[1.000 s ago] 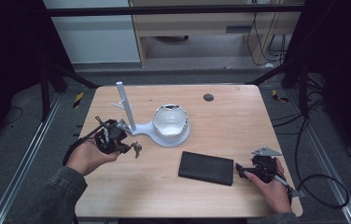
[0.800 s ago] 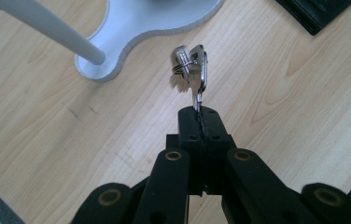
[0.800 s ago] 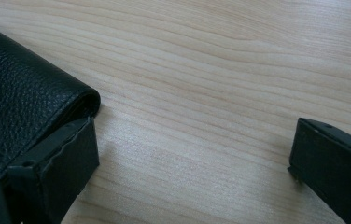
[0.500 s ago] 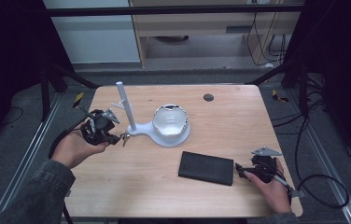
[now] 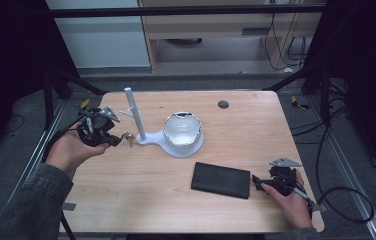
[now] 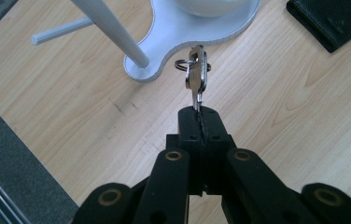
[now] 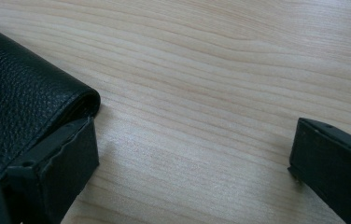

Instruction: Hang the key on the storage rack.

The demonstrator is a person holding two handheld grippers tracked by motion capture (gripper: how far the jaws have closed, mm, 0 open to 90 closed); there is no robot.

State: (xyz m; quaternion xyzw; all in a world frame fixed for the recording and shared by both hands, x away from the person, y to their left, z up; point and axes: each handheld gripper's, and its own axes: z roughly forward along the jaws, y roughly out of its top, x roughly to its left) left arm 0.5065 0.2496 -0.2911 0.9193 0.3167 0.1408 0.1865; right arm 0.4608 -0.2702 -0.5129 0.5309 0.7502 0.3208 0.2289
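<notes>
Holding the key (image 6: 197,77) by its tip, your left claw (image 6: 199,112) is closed tight on the blade, with the head and the small ring (image 6: 181,65) pointing away from you toward the white stand (image 5: 148,136). The key hangs in the air above the left part of the desk (image 5: 141,200), just beside the foot of the stand, whose upright post (image 5: 134,114) carries a short side peg (image 5: 126,112). The likely job is to slip the ring over that peg, so line the ring's opening up with the peg's free end before you push on, and keep the grip firm, since so little of the blade is pinched that a knock against the post could twist the key loose. Approach from the peg's open end, level with it, and let go only once the ring sits well along it. Your right claw (image 5: 263,183) rests open near the right end of the front edge, one jaw touching the end of the black wallet (image 5: 221,180); leave it there, clear of the white bowl (image 5: 182,129) on the stand's base.
</notes>
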